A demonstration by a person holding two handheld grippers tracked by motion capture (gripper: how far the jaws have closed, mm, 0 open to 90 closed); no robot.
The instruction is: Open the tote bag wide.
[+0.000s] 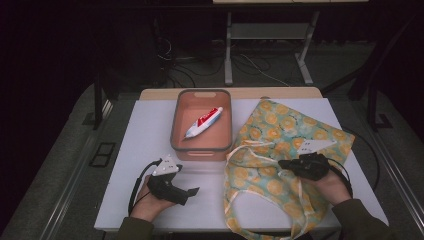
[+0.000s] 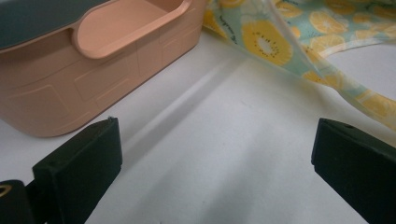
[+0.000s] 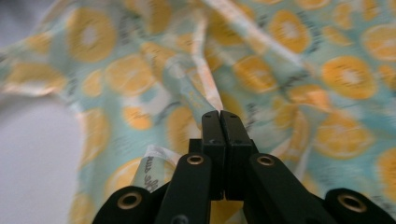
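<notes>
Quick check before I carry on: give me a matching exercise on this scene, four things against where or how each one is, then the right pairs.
Things:
1. toothpaste tube
2. fruit-print cloth bag
3. left hand-held gripper
4. right hand-held gripper

States:
A. jaws wide apart over bare table, nothing between them
B. lying inside the pink bin
C. jaws shut, pinching fabric
D. spread on the white table to the right of the bin

Pairs: 1-B, 2-D, 3-A, 4-C
</notes>
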